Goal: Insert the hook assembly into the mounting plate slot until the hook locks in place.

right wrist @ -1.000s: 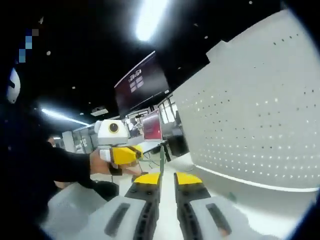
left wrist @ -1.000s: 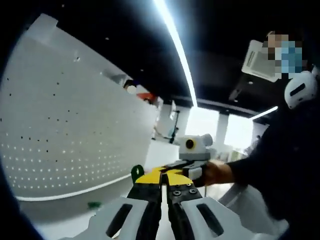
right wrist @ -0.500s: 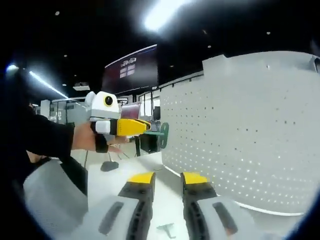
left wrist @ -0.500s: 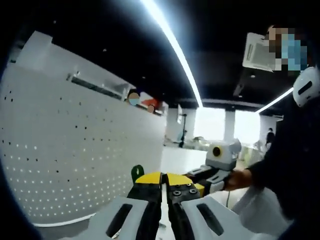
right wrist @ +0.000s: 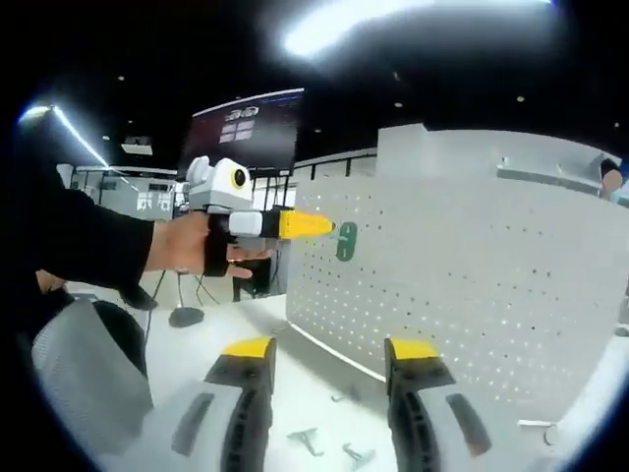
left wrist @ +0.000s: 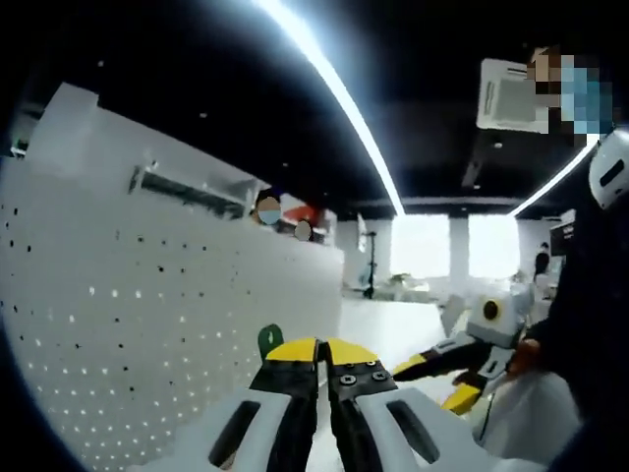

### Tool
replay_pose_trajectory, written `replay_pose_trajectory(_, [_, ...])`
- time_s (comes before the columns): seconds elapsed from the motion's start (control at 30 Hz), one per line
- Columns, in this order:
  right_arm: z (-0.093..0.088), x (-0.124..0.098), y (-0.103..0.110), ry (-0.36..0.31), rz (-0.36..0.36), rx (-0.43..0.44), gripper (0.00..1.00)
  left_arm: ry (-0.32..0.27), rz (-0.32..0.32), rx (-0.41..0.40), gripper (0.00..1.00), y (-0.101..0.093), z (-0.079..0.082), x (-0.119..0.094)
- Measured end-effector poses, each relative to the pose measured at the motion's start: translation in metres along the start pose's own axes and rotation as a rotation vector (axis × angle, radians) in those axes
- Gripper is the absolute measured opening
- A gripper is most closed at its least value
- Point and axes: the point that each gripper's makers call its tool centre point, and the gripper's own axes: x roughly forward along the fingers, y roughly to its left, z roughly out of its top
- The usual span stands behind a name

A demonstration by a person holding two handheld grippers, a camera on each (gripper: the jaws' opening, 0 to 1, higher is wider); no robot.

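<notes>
**Green hook held up near the pegboard, not yet seated**

The left gripper (right wrist: 316,225) has its yellow jaws clenched on the green hook (right wrist: 346,241), which sticks out past the tips and sits just beside the face of the white perforated mounting plate (right wrist: 462,285), close to its near edge. From the left gripper view the same hook (left wrist: 269,338) peeks up beside the closed jaw tips, with the plate (left wrist: 147,324) curving away to one side. I cannot tell whether the hook is touching the holes yet.

The right gripper (right wrist: 329,366) hangs lower with its jaws spread wide and nothing between them; it also shows at the side of the left gripper view (left wrist: 462,369). A few small loose pieces (right wrist: 329,447) lie on the white table (right wrist: 216,329) below.

My guess is the risk lies in alignment: the hook is small and gripped at one end, so a slight roll of the hand could send its prongs against solid plate, twisting it in the jaws or knocking it loose to the table. Pushing hard without the free gripper steadying the plate might also shift the board
</notes>
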Motion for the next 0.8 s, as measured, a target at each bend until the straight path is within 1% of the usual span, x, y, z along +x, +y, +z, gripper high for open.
replay_pose_trajectory(0.1, [0.000, -0.006, 0.001, 0.000, -0.011, -0.003, 0.43, -0.002, 0.008, 0.037, 0.02, 0.009, 0.008, 0.006])
replay_pose_trajectory(0.23, [-0.004, -0.006, 0.004, 0.019, -0.009, -0.023, 0.43, -0.012, 0.018, 0.072, 0.02, 0.019, 0.017, 0.016])
replay_pose_trajectory(0.3, [-0.005, -0.006, 0.002, 0.022, -0.012, -0.017, 0.43, -0.015, 0.022, 0.101, 0.02, 0.019, 0.022, 0.022])
replay_pose_trajectory(0.33, [-0.005, -0.006, 0.001, 0.022, -0.016, -0.017, 0.43, -0.019, 0.027, 0.127, 0.02, 0.021, 0.026, 0.025])
replay_pose_trajectory(0.43, [-0.007, -0.006, -0.002, 0.027, -0.023, -0.009, 0.42, -0.030, 0.026, 0.164, 0.02, 0.026, 0.035, 0.033])
replay_pose_trajectory(0.67, [-0.009, -0.008, -0.009, 0.032, -0.043, 0.010, 0.42, -0.046, 0.040, 0.185, 0.02, 0.051, 0.046, 0.046])
replay_pose_trajectory(0.8, [-0.011, -0.007, -0.011, 0.037, -0.050, 0.021, 0.41, -0.061, 0.035, 0.173, 0.02, 0.057, 0.048, 0.053])
